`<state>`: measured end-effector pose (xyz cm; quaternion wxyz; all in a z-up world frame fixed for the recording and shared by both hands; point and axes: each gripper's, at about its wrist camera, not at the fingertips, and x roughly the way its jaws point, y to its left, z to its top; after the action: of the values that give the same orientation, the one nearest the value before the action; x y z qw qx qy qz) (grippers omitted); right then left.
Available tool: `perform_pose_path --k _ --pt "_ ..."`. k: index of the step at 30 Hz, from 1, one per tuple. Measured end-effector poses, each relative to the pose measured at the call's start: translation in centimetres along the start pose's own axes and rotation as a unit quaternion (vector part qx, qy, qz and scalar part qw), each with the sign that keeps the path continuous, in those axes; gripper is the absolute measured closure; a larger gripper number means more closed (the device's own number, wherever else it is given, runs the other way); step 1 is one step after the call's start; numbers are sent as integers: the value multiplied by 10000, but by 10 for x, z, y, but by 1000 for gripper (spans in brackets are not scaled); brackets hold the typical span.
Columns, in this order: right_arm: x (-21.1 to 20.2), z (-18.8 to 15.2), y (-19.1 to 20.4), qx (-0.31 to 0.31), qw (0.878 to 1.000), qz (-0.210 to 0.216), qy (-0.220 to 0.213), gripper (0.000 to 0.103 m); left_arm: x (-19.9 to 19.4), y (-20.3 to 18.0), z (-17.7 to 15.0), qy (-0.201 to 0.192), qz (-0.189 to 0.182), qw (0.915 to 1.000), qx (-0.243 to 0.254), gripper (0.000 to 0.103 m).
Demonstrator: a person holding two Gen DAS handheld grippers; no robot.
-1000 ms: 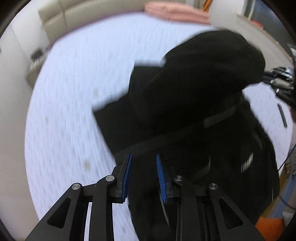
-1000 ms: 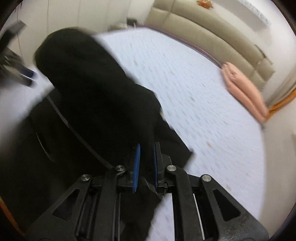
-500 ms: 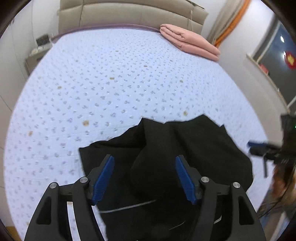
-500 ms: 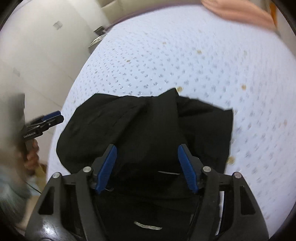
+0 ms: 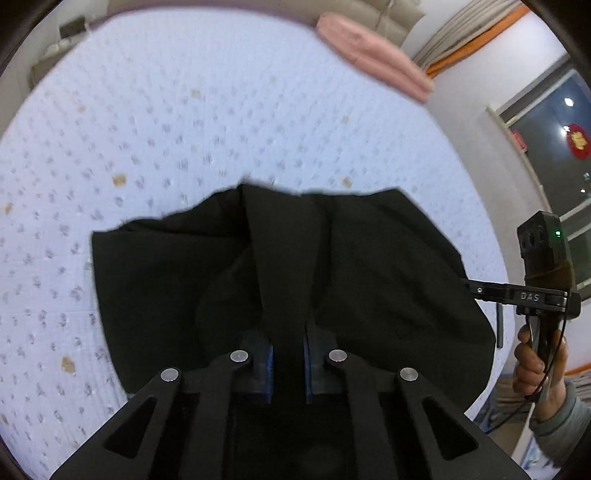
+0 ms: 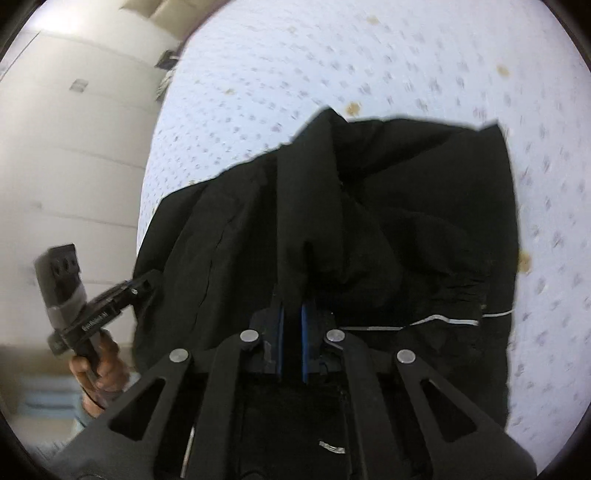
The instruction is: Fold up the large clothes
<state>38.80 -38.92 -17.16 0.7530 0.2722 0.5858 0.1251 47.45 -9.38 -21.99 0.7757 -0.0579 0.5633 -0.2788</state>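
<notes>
Black garment [image 5: 369,266] is being pinched by both grippers at once. Left gripper [image 5: 287,363]: blue pads [image 5: 269,363] are sitting nearly closed, with a raised ridge of the cloth running up between them. Right gripper [image 6: 291,325]: blue pads [image 6: 305,332] are likewise standing almost together, clamping a fold of the same cloth that is rising away from the fingers.

Garment is lying bunched and partly doubled over on the bed [image 5: 184,110], near the bed's front edge, its far hem lying ragged across the patterned sheet. A thin pale stripe [image 6: 443,319] is showing on the garment just right of the right gripper's fingers.

In the left wrist view, the right gripper [image 5: 476,290] is reaching in at the garment's right edge, held by the person's right hand [image 5: 535,363]. In the right wrist view, the left gripper [image 6: 147,282] is touching the garment's left edge, held by the left hand [image 6: 99,373].

Folded pink blanket [image 5: 373,55] is resting at the bed's far corner, well apart from the garment. Beige headboard [image 5: 388,14] is standing behind it; curtain [image 5: 469,33] is hanging beyond the bed's right side.
</notes>
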Motion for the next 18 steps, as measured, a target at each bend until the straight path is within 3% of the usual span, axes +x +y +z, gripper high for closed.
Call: perform_pose_path --k 3,6,10,12,15,17,18 --pt "-27 -14 25 -841 9957 -270 -274 100 -33 -14 -22 -410 -73 9984 370 93" --pt "-47 -34 41 -1510 9853 -691 -391 100 -30 -24 -55 -263 -22 9984 497 92" --pt "-3 -48 22 -1676 9790 -1162 -64 99 44 -19 -92 146 740 9954 586 90" --pt "39 -51 2 -1566 9772 -1419 211 97 73 -15 -96 188 880 9943 576 89" --pt "63 -49 -10 -1304 9817 -1361 274 97 74 -21 -88 159 1012 9927 634 88" --pt "53 -48 -5 -1304 9816 -1369 275 96 60 -22 -84 216 995 9926 661 86" --pt "47 -49 -4 -1294 9820 -1347 287 92 50 -22 -82 224 1010 9926 643 80"
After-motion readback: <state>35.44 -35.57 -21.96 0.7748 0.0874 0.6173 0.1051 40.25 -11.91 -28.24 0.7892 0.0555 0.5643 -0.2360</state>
